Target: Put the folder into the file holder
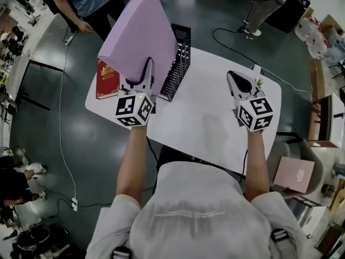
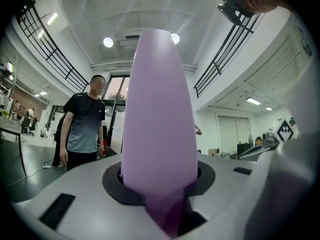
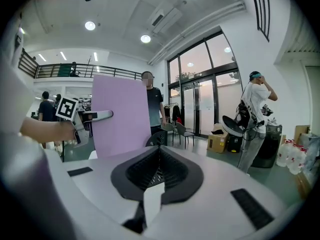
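**Head view.**
- Tabletop (image 1: pixel 207 120): white, with rounded corners, on a dark floor.
- File holder (image 1: pixel 178 62): black mesh, upright near the tabletop's far edge.
- Folder (image 1: pixel 141 34): lilac, raised on edge and tilted, just left of the file holder and not inside it. Its face overlaps the holder's near-left rim; whether the two touch cannot be told.
- Left claw (image 1: pixel 149 65): grips the folder at its lower edge, with the marker cube nearest the person.
- Right claw (image 1: pixel 231 75): well to the right over bare tabletop, carrying nothing.
- Red book (image 1: pixel 107 80): lies flat at the tabletop's left edge, beside the folder.
- Bystander (image 1: pixel 86 1): stands on the floor beyond the tabletop.

**Left gripper view.**
- Left claw (image 2: pixel 159 186): part-spread, pinching the folder (image 2: pixel 157 109), which rises between the jaws and fills the middle of the view.
- Bystander (image 2: pixel 82 126): in a dark shirt, to the left.
- Right claw's marker cube (image 2: pixel 283 129): at far right.

**Right gripper view.**
- Right claw (image 3: pixel 157 168): jaws pressed together, with nothing between them.
- Folder (image 3: pixel 122 116): upright to the left, held by the left claw (image 3: pixel 102 115), whose marker cube shows beside it.
- Dark mesh shape: just beyond the jaw tips, probably the file holder (image 3: pixel 158 137).
- Second person (image 3: pixel 255 116): stands at right beside boxes.
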{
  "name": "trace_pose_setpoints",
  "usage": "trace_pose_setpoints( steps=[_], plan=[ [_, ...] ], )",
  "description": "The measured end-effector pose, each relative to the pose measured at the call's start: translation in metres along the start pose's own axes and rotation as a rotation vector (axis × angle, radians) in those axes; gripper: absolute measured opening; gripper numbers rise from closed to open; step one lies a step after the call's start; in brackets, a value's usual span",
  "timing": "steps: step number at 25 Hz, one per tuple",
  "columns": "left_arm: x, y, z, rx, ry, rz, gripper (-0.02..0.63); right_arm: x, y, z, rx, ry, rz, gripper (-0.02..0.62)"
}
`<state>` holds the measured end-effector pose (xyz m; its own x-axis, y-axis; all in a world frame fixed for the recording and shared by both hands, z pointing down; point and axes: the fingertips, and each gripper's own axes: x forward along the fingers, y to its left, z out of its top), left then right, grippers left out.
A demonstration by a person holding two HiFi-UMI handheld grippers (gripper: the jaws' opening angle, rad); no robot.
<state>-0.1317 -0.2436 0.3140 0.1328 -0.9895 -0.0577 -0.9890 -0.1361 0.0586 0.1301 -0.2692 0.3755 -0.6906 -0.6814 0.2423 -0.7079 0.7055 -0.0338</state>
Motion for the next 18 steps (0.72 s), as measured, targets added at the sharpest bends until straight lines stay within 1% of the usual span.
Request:
trace_pose_setpoints(
  steps=[4, 10, 18],
  plan=[
    [0.016, 0.004, -0.012, 0.020, -0.009, -0.004, 0.155, 0.007, -0.004, -0.002, 0.009, 0.012, -0.017, 0.029],
    [0.035, 0.002, -0.035, 0.006, -0.004, -0.036, 0.155, 0.017, -0.008, -0.010, 0.020, 0.041, -0.032, 0.029],
    [0.044, -0.001, -0.067, 0.011, 0.006, -0.054, 0.156, 0.022, -0.017, -0.023, 0.046, 0.066, -0.047, 0.029]
  ],
)
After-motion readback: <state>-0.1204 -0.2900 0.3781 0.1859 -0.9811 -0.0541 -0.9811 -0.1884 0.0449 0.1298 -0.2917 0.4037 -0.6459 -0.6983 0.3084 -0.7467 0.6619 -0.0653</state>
